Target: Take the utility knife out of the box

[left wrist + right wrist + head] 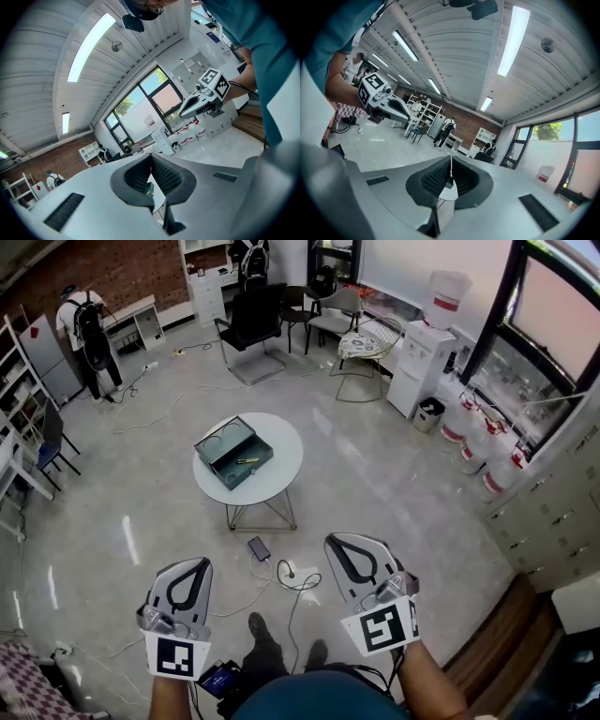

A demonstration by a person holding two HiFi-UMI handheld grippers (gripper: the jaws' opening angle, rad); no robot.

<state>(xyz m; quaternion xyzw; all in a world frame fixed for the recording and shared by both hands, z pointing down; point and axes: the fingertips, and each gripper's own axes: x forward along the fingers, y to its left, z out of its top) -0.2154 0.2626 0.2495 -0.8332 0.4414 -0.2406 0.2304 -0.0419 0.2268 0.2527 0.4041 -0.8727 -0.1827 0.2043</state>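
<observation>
Head view: round white table (281,448) on the floor at 12 o'clock of the two grippers, well apart from both. On it, dark green box (225,465), lid thrown open toward 10 o'clock, set slightly left of the tabletop's centre. Inside the open lower half, toward its 4 o'clock side, utility knife (247,461): small yellowish bar lying flat, too small for further detail.

Left gripper (203,562) at 7 o'clock of the frame, marker cube nearest the body, tips aimed at about 12 o'clock. In left gripper view: ribbed pads (164,176) pressed flat against each other, nothing caught between.

Right gripper (331,541) at 5 o'clock of the frame, tips aimed at about 11 o'clock. In right gripper view: pads (433,180) likewise closed tight on nothing; sliver of table and box visible just beyond the tips. Both grippers in the air, near each other but apart.

On the floor between grippers and table: phone (259,548) at 6 o'clock of the table, loose cable (298,579) just beside it. Black chair (251,320) at 12 o'clock beyond the table. Water dispenser (419,367) at 2 o'clock. Person with backpack (86,329) at 10 o'clock, at the far side of the room.
</observation>
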